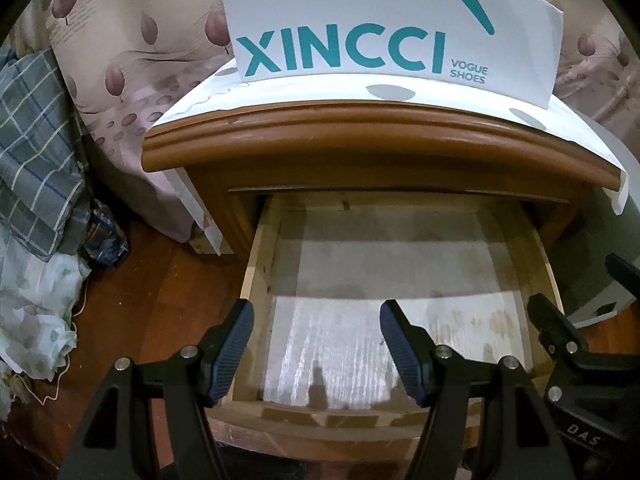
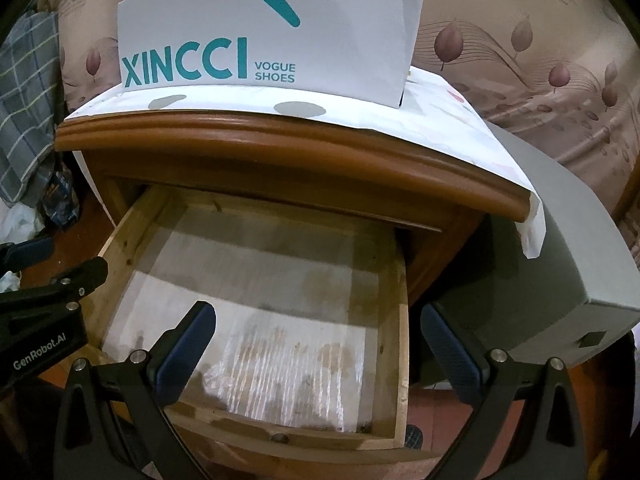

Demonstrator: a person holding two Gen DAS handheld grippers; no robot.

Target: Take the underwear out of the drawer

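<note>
Left wrist view: the left claw [image 1: 316, 344] hangs released, its blue pads spread wide with nothing between them, pointing down into the open drawer [image 1: 260, 280]. Below and ahead of the claw the drawer's pale lined floor is bare; no underwear shows anywhere in it. Beyond the claw, the nightstand [image 1: 360, 148] top carries a white shoe box [image 1: 400, 20]. Far to the claw's left, a checked cloth [image 1: 36, 140] and crumpled fabric lie on the floor, but whether any of it is underwear cannot be told. The other claw's black finger edges in at the right.

Right wrist view: the right claw [image 2: 320, 356] is likewise released and empty, poised over the drawer's near right corner. The drawer floor under it is stained and clear of cloth. A grey box [image 2: 560, 248] stands to the claw's right.

Judgement: underwear would be light, soft and limp, neither slippery nor fragile. It is best pinched at a bunched fold or the waistband, where the pads catch several layers. With none in sight, the garment may already be out, or it lies beyond these views.
</note>
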